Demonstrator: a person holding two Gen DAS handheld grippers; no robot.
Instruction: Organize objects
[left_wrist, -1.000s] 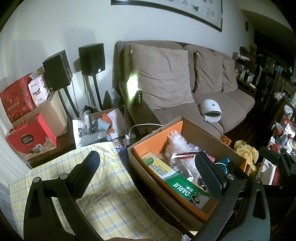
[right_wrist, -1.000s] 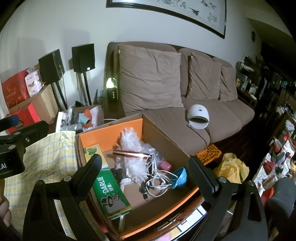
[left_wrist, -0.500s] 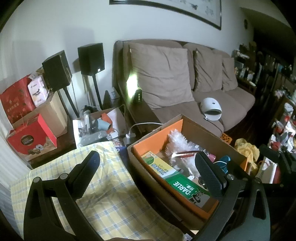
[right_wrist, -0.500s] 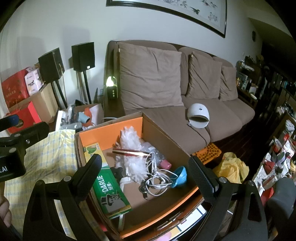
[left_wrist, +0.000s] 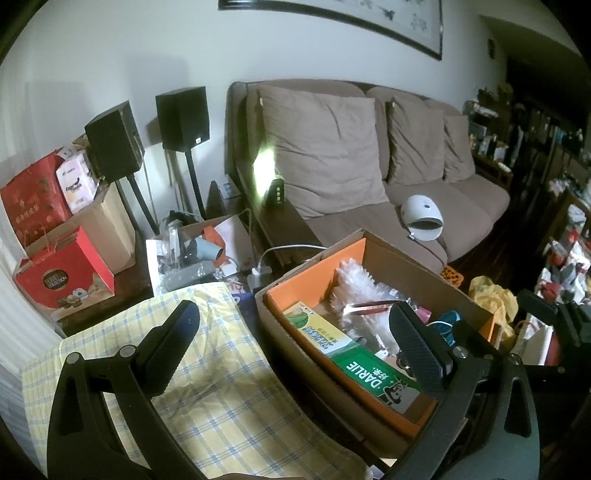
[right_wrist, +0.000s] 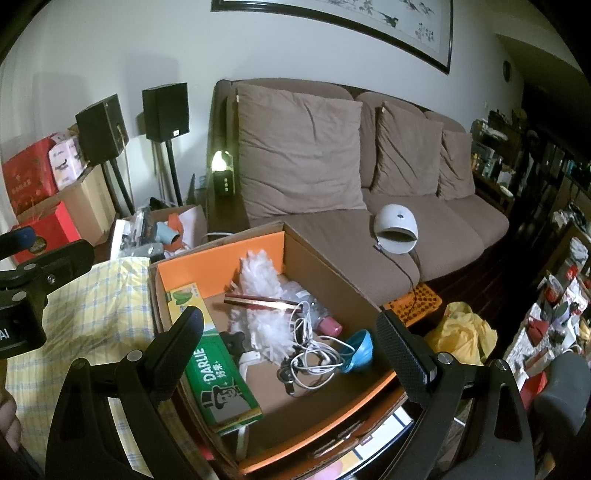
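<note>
1. Left wrist view: left gripper (left_wrist: 293, 339) has its fingers spread wide, nothing between them. It hangs over the seam between a yellow-and-blue checked cloth (left_wrist: 207, 391) and an open brown cardboard box with orange inner lining (left_wrist: 295, 332).
2. Left finger sits over the cloth, right finger over the box interior.
3. In the box: long green DARLIE toothpaste carton (left_wrist: 354, 354) along the near-left wall, white fluffy duster head (left_wrist: 351, 288) behind it, thin red-and-gold stick (left_wrist: 369, 304) lying across the duster, a bit of a teal-blue plastic piece (left_wrist: 448, 319) near the right finger.
4. Behind the box: brown three-seat sofa with beige cushions (left_wrist: 369, 155), white dome-shaped lamp device (left_wrist: 423, 218) on its seat. Two black speakers on stands (left_wrist: 147, 123) at left, red gift boxes (left_wrist: 62, 273) below them.
5. Right wrist view: right gripper (right_wrist: 290, 343) also spread wide and empty, hanging right above the box (right_wrist: 332, 280).
6. Box contents clearer here: toothpaste carton (right_wrist: 218, 376) at left, duster (right_wrist: 266, 295) in the middle, red-and-gold stick (right_wrist: 262, 302) on top of it, tangled white cable (right_wrist: 314, 354) in front, small pink cylinder (right_wrist: 330, 325) just beside the cable, blue plastic piece (right_wrist: 356, 350) at right.
7. Left gripper body (right_wrist: 33, 291) shows at the left edge over the checked cloth (right_wrist: 92, 314); from here I cannot tell its finger spread. Part of a person's hand (right_wrist: 7, 421) at the bottom-left edge.
</note>
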